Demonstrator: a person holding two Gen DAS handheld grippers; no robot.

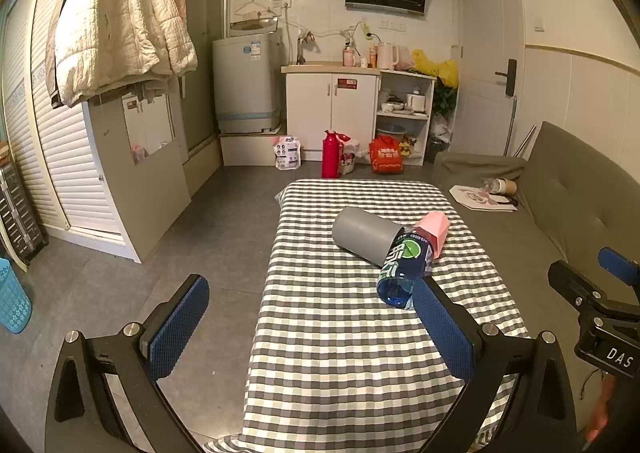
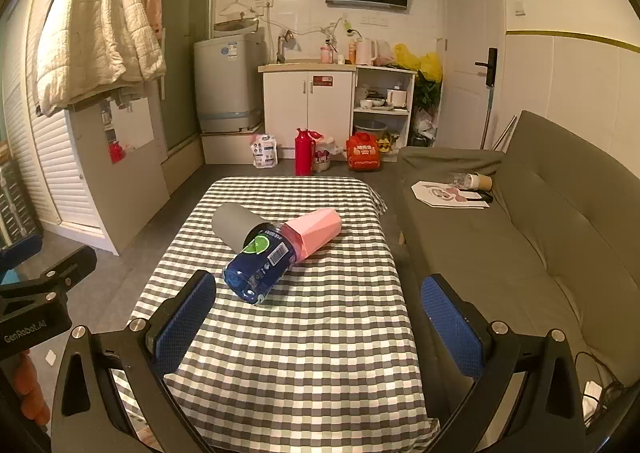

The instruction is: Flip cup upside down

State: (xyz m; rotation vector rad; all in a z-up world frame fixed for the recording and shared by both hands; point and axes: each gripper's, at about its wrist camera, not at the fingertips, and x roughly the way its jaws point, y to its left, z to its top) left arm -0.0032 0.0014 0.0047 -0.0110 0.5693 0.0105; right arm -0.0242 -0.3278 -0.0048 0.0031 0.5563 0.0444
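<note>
A grey cup (image 1: pixel 366 234) (image 2: pixel 234 225) lies on its side on the checkered table (image 1: pixel 340 353) (image 2: pixel 304 333). A pink faceted cup (image 1: pixel 436 231) (image 2: pixel 316 231) also lies on its side beside it. A blue plastic bottle (image 1: pixel 404 271) (image 2: pixel 260 265) lies between them, touching both. My left gripper (image 1: pixel 312 327) is open and empty, near the table's front left. My right gripper (image 2: pixel 320 327) is open and empty over the table's front, short of the bottle. Each gripper shows at the edge of the other's view.
A grey sofa (image 1: pixel 560 221) (image 2: pixel 520 237) runs along the table's right side, with a paper sheet and a paper cup on it. A red thermos (image 1: pixel 331 154) (image 2: pixel 303 152) and bags stand on the floor beyond the table. A white cupboard stands at the left.
</note>
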